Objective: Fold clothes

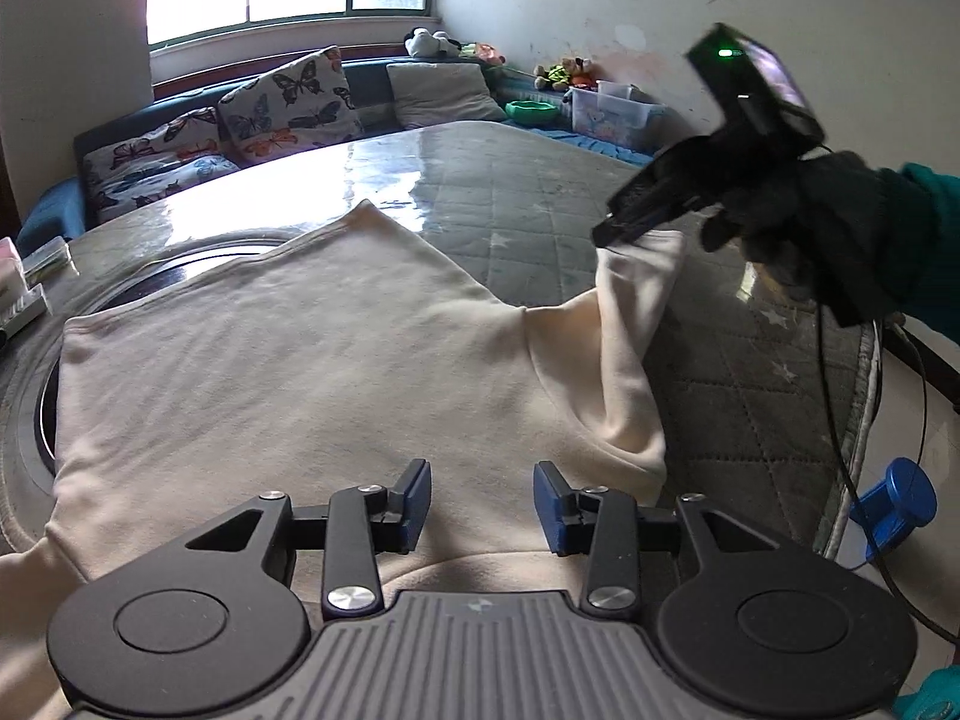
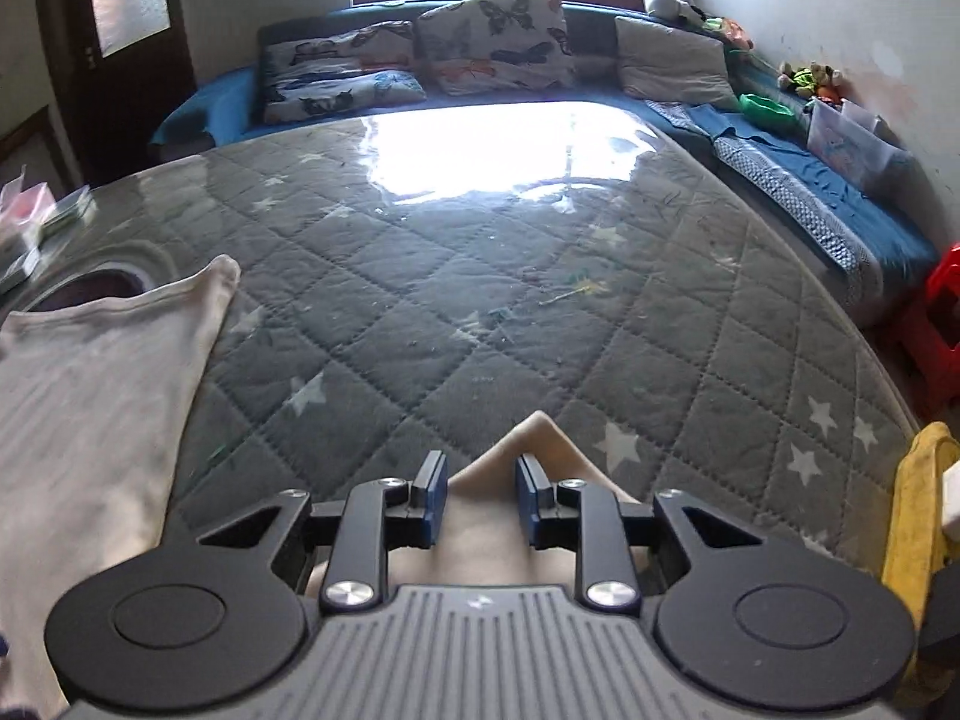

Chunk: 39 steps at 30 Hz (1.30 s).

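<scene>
A cream shirt lies flat on the quilted grey table cover. My left gripper hovers open over its near hem, with nothing between the blue pads. The shirt's right sleeve is lifted off the table, and my right gripper, held by a black-gloved hand, is pinched on its cuff. In the right wrist view the sleeve cloth sits between the fingers of the right gripper, and the shirt body lies to the left.
A dark round inset shows in the table under the shirt's far edge. Small packets sit at the table's left edge. A blue clamp hangs off the right edge. A sofa with butterfly cushions lies beyond, and a red stool stands at the right.
</scene>
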{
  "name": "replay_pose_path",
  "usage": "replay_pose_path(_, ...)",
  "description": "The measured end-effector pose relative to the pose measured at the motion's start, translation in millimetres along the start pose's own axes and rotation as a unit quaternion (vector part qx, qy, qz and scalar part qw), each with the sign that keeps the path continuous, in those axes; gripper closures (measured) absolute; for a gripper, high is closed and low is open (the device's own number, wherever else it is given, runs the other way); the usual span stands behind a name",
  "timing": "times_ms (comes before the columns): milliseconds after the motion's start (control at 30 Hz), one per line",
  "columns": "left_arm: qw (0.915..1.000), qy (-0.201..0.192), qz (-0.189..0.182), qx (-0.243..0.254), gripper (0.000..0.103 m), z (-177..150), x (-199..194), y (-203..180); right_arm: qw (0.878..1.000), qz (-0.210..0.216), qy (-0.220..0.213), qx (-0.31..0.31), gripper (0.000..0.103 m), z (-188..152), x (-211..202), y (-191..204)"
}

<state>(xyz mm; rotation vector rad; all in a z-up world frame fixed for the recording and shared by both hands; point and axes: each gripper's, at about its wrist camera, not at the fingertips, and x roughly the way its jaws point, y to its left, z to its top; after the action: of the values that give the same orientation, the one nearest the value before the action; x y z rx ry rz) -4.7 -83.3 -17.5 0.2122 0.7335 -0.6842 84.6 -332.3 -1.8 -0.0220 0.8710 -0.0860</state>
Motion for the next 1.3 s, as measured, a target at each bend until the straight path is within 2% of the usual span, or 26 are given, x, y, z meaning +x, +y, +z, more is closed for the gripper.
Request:
replay_pose_path(133, 1.0, 0.004, -0.002, 0.003, 0.061, -1.4, 1.3, -2.1, 0.999, -0.024, 0.005, 0.036, 0.08, 9.8, 19.0, -17.0)
replay_pose_path(233, 1.0, 0.005, -0.003, 0.004, 0.06, -2.1, 1.5, -3.3, 0.999, -0.022, -0.01, 0.036, 0.097, 11.6, 11.7, -17.2)
replay_pose_path(333, 1.0, 0.004, -0.002, 0.006, 0.06, -2.4, 1.0, -4.1, 0.999, -0.019, -0.024, 0.037, 0.101, 13.4, 4.4, -17.3)
replay_pose_path(433, 1.0, 0.005, -0.002, 0.008, 0.06, -2.3, 1.6, -3.7, 0.998, -0.016, -0.039, 0.038, 0.101, 15.2, -3.5, -17.6)
replay_pose_path(633, 0.9999, 0.005, -0.001, 0.013, 0.06, -3.2, 2.2, -4.5, 0.995, -0.026, -0.085, 0.04, 0.101, 1.6, -50.9, -32.8)
replay_pose_path(800, 0.9998, 0.004, -0.003, 0.017, 0.058, -4.5, 1.8, -5.4, 0.995, -0.076, -0.05, 0.045, 0.101, -27.7, -62.6, -52.9)
replay_pose_path(900, 0.9998, 0.004, -0.003, 0.021, 0.058, -5.0, 1.5, -6.1, 0.994, -0.102, -0.028, 0.034, 0.095, -40.4, -61.0, -57.4)
replay_pose_path(967, 0.9997, 0.005, -0.003, 0.022, 0.057, -4.9, 1.4, -6.6, 0.994, -0.097, -0.028, 0.034, 0.094, -42.4, -60.2, -56.6)
replay_pose_path(1133, 0.9999, 0.006, -0.003, 0.014, 0.057, -5.3, -0.5, -6.1, 0.999, -0.035, -0.011, 0.032, 0.093, -36.0, -38.8, -47.0)
replay_pose_path(1233, 1.0, 0.006, 0.0, 0.003, 0.057, -7.2, -4.9, -2.5, 0.999, -0.032, -0.002, 0.027, 0.089, -29.7, -18.0, -38.4)
replay_pose_path(1300, 0.9999, 0.003, 0.006, -0.008, 0.057, -8.5, -11.0, 2.9, 0.999, -0.038, -0.011, 0.028, 0.088, -26.3, -9.4, -35.3)
